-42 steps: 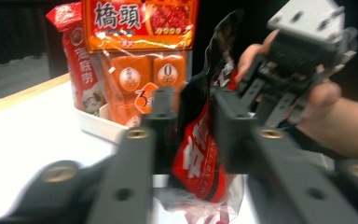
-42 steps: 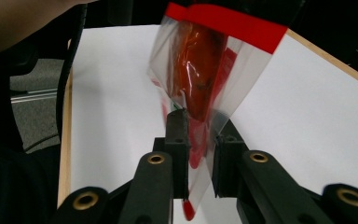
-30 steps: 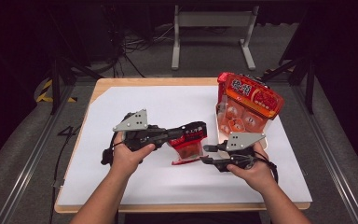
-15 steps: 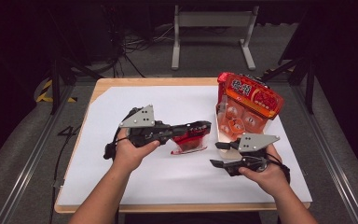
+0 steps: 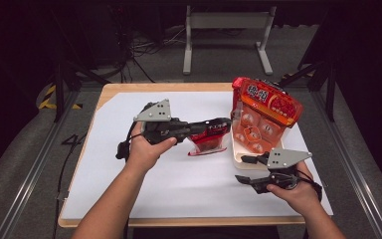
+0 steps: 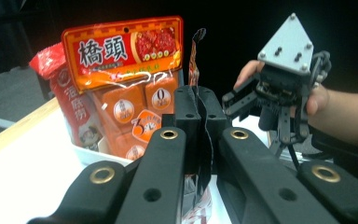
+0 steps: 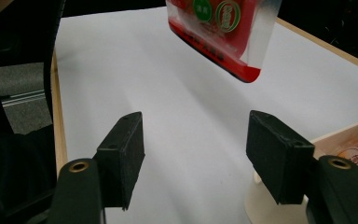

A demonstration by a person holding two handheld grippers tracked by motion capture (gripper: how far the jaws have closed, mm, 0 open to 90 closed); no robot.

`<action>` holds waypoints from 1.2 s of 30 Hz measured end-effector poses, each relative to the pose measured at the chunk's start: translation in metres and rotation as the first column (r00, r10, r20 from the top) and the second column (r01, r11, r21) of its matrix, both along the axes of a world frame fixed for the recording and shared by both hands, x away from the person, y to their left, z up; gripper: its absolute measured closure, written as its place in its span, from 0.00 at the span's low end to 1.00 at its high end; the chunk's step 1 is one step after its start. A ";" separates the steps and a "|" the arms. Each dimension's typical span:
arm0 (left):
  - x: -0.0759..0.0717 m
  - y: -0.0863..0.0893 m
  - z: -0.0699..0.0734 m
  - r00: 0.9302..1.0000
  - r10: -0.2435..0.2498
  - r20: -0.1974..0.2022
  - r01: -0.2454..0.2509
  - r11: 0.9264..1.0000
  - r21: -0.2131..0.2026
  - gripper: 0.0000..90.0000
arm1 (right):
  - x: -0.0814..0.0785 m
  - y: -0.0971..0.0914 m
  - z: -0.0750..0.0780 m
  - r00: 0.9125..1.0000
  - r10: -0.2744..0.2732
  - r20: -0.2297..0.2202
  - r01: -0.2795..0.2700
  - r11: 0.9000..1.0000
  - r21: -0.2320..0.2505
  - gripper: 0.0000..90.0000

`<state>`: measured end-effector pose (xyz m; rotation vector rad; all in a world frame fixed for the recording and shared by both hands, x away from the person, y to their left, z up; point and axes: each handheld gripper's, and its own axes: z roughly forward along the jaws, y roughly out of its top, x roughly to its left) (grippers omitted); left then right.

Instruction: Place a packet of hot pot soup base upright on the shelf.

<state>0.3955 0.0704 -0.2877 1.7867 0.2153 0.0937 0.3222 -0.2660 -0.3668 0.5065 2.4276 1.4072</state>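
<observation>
- The left gripper (image 5: 219, 127) is clamping the top edge of a red pouch (image 5: 208, 142), and the pouch is hanging below its jaws, lifted off the white sheet (image 5: 144, 179).
- The right gripper (image 5: 246, 169) is holding nothing; its jaws have just been opening and are standing apart over bare sheet.
- Ahead of the right jaws the pouch is hanging, and much free sheet is lying between them.
- The tray (image 5: 238, 154) with the orange bag (image 5: 263, 114) is sitting just beside the right gripper, near the table's far right edge.
</observation>
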 end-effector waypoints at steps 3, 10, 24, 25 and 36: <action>0.002 -0.008 0.004 1.000 -0.013 0.003 0.013 1.000 -0.007 0.99 | -0.001 -0.002 -0.002 1.000 0.007 0.003 -0.007 1.000 0.000 0.41; 0.006 -0.025 0.009 0.999 -0.046 0.012 0.046 0.999 0.001 0.99 | -0.005 -0.007 -0.006 1.000 0.025 0.013 -0.025 1.000 -0.003 0.39; 0.016 -0.074 0.012 0.991 -0.131 0.019 0.131 0.991 0.022 0.99 | -0.015 -0.021 -0.008 0.999 0.032 0.016 -0.032 0.999 0.007 0.38; 0.017 -0.077 0.011 0.990 -0.137 0.021 0.137 0.990 0.025 0.99 | -0.016 -0.022 -0.008 0.999 0.032 0.017 -0.032 0.999 0.008 0.38; 0.028 -0.109 -0.001 0.983 -0.180 0.018 0.178 0.981 0.071 0.99 | -0.025 -0.035 -0.006 1.000 0.026 0.007 -0.026 0.999 0.020 0.38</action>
